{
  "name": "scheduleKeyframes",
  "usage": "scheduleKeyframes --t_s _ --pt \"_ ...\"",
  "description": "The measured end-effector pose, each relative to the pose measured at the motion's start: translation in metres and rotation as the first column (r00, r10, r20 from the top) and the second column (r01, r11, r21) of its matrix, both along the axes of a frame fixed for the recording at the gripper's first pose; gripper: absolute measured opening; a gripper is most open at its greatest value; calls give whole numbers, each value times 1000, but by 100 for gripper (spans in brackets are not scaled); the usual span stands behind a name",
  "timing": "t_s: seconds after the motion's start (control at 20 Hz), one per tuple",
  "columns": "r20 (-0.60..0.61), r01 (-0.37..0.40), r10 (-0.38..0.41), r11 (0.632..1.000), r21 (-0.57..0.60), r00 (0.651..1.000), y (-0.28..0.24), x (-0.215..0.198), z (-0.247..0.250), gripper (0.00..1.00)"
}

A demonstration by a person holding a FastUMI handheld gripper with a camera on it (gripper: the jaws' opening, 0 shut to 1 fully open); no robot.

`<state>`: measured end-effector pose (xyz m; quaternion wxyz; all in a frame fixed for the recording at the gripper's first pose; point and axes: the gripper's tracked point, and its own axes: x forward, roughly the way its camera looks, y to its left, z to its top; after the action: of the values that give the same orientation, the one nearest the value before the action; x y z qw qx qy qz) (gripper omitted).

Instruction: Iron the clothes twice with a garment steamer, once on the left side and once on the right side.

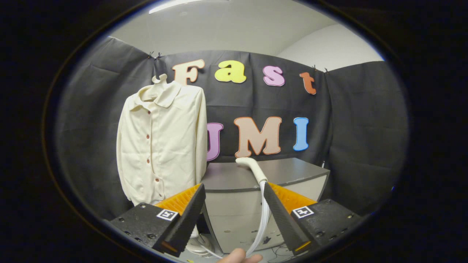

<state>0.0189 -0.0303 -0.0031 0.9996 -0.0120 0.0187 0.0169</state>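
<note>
Gripper view | jaws wide apart, holding nothing | steamer head beyond, on cabinet

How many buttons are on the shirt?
4 show, in a line down the front of the shirt: one below the collar, one at the chest, one lower, one near the hem. Folds may hide more.

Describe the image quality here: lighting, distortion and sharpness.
Gripper view: even, soft light, no strong glare; fisheye bends the cabinet edges and the wall cloth outward. The shirt and steamer head look reasonably sharp. The open gripper is close and looms large, and a fingertip below is blurred.
</note>
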Motion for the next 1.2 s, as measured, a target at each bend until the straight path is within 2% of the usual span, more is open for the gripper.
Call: scheduleKeyframes --t_s 0.1,0.25,0.6,0.85,1.05,1.2 --pt "-4 36 -36 999 -2 999 -12 9 -1 98" --pt "3 49 -49 999 1 999 -20 36 10 96" --pt "-86 51 -58 995 -83 995 -41 144 25 97" --pt "-122 37 -42 998 -44 992 -56 213 38 97" --pt "-239 69 -76 997 -38 968 -70 261 30 97" --pt "-357 89 -92 996 -24 930 -74 296 17 97"
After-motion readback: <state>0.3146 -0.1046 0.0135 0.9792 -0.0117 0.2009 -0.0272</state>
